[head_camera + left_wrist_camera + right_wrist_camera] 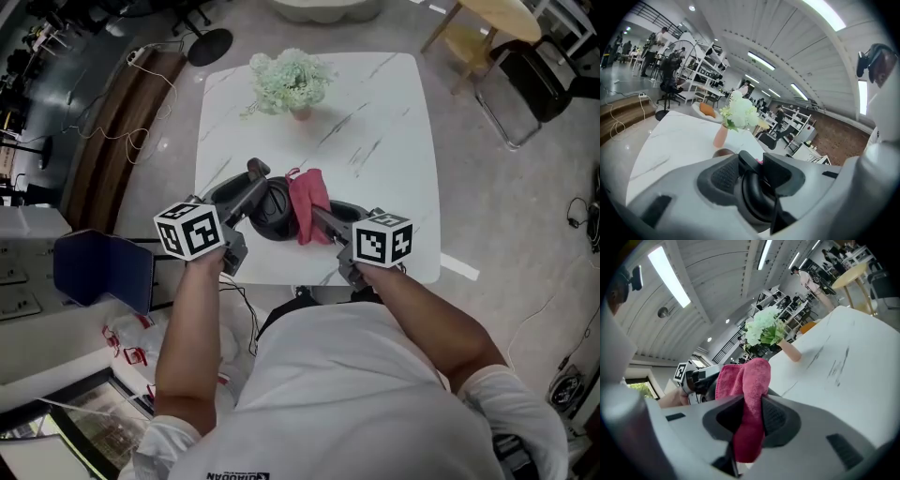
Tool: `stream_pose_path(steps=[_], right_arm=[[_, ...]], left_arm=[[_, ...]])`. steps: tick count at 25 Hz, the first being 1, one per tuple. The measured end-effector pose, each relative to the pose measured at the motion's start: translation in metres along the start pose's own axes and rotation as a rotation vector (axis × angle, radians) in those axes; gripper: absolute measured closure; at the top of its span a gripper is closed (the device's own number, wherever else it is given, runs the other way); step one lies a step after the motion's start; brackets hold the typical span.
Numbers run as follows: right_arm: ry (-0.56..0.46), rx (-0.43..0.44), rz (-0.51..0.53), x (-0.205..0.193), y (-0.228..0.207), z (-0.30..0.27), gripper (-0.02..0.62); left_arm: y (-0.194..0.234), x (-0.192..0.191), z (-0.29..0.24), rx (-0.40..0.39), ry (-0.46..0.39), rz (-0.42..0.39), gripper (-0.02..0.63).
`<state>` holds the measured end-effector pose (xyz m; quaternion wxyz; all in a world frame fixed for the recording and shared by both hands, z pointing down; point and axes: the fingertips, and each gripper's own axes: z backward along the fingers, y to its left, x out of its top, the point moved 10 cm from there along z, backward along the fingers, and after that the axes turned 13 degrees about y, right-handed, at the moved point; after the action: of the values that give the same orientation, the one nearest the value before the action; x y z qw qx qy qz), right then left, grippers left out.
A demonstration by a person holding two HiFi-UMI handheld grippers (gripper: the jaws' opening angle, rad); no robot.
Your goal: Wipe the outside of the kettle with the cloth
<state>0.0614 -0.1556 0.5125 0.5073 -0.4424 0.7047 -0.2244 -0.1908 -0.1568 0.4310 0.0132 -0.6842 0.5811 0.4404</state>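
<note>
Left gripper [255, 178] clamps the kettle [274, 214] by its handle [754, 197]; right gripper [317, 216], closed on the cloth [743, 376] touching the kettle, should sweep firmly round its wall.

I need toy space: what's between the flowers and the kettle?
Only bare white marble tabletop between the pink-vased white flowers and the dark round kettle, in the head view.

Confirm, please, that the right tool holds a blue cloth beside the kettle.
Not quite: the cloth is pink-red, not blue, as the right gripper view shows; the right tool does hold it beside the kettle.
</note>
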Motion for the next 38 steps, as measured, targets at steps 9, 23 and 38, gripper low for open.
stream_pose_path(steps=[9, 23, 38], right_arm=[[0.004, -0.133, -0.066, -0.023, -0.025, -0.014, 0.503], [0.114, -0.357, -0.101, -0.055, -0.059, -0.042, 0.505], [0.102, -0.129, 0.147, 0.029, -0.038, 0.04, 0.502]], left_arm=[[0.004, -0.006, -0.001, -0.041, -0.047, 0.036, 0.448], [0.006, -0.006, -0.001, -0.07, -0.062, 0.025, 0.448], [0.009, -0.008, -0.003, -0.092, -0.064, 0.001, 0.448]])
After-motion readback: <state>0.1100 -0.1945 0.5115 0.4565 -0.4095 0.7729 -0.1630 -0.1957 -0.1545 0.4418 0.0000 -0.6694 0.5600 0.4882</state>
